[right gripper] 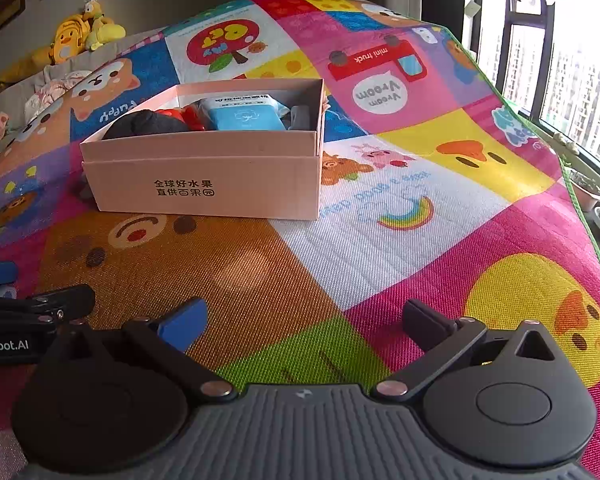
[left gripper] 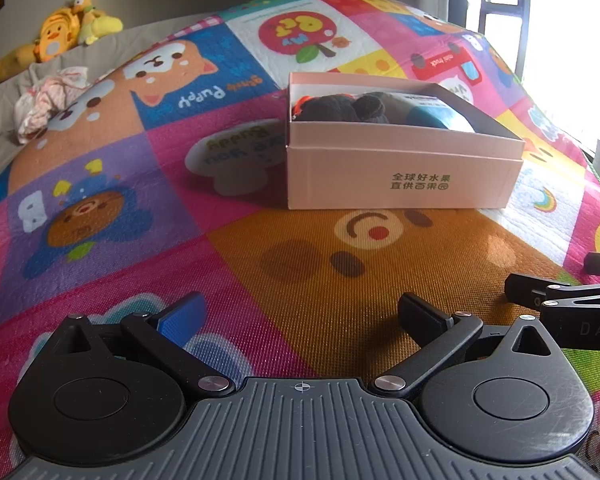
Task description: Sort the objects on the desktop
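Note:
A pink cardboard box [left gripper: 400, 176] [right gripper: 204, 180] stands on the colourful play mat [left gripper: 300, 272] [right gripper: 380, 240]. Inside it lie dark rolled socks [left gripper: 332, 108] [right gripper: 144, 124], a blue wipes pack [right gripper: 244, 114] [left gripper: 436, 114] and something red [right gripper: 188, 114]. My left gripper [left gripper: 300, 316] hovers open over the mat, well short of the box, nothing between its fingers. My right gripper [right gripper: 306, 320] is open too, nearer than the box and to its right, and empty. Each gripper's side shows at the edge of the other's view.
Yellow plush toys [left gripper: 72, 28] [right gripper: 84, 28] and crumpled cloth [left gripper: 48, 100] lie at the far left on grey bedding. A window [right gripper: 560, 60] runs along the right, with small pots [right gripper: 588, 192] on the sill. The mat's green edge [right gripper: 588, 216] drops off at the right.

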